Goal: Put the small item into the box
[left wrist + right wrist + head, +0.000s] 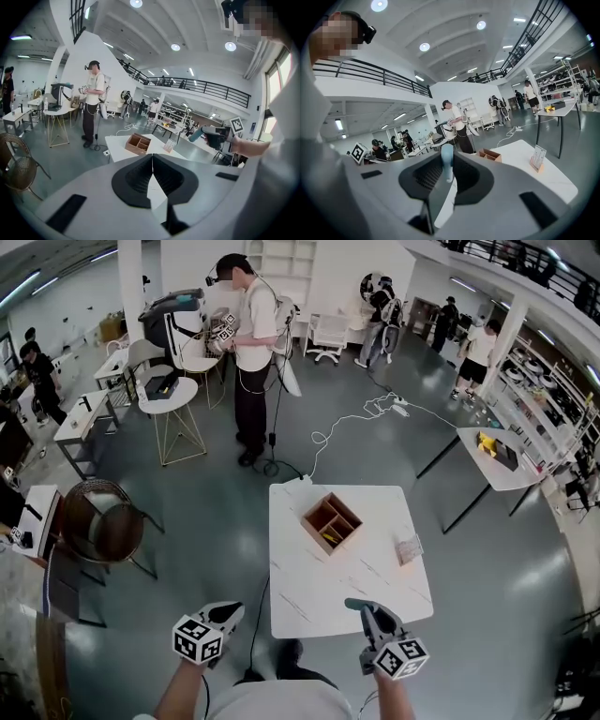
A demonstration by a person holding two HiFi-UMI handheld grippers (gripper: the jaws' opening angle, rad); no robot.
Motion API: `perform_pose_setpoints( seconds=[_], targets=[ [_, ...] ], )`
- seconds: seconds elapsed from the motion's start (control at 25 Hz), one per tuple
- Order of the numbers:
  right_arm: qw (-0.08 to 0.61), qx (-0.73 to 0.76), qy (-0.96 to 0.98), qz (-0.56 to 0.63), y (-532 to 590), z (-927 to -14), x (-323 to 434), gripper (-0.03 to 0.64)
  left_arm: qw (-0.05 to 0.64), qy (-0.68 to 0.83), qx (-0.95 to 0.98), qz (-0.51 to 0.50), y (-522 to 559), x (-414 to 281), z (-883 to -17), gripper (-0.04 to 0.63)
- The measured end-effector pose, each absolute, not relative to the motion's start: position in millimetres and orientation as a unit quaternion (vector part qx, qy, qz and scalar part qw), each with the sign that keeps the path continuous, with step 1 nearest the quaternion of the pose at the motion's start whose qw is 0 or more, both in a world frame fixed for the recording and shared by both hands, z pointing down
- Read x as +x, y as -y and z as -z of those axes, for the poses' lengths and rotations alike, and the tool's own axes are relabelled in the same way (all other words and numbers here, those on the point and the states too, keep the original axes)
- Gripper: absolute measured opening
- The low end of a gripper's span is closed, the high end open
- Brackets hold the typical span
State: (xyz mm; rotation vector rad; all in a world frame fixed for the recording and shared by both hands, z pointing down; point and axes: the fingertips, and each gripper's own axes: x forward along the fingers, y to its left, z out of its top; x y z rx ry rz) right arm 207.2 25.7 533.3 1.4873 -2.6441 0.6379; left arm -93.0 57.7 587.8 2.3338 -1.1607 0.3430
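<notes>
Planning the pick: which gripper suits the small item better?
Right: the right gripper is at the near edge of the table, nearer the small item; the left gripper is off it.

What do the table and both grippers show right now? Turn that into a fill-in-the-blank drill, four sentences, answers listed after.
1. The table under the wooden box is ___ in colour.
2. The small item that the right gripper is shut on is light ___.
3. The left gripper is shut and holds ___.
4. The thing already lying in one compartment of the wooden box is ___.

Missing words: white; blue; nothing; yellow.
</notes>
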Motion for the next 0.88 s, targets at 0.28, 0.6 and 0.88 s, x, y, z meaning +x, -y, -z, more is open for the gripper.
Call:
perform_pose_setpoints(
  seconds=[0.28, 0.6, 0.88],
  targets=[
    [0.026, 0.455, 0.865, -0.211, 30, -540, 217, 0.081, 0.26, 0.446, 0.847, -0.129, -16, -79, -590, 0.014],
    [0.038, 0.423, 0.878, -0.218, 82, -555, 227, 0.081, 0.264, 0.471, 0.831, -0.133, 23, -63, -595, 0.014],
    [0.046, 0.405, 0.884, -0.228, 114, -567, 246, 0.081, 0.267, 0.482, 0.823, -0.138, 50, -39, -600, 0.014]
  ],
)
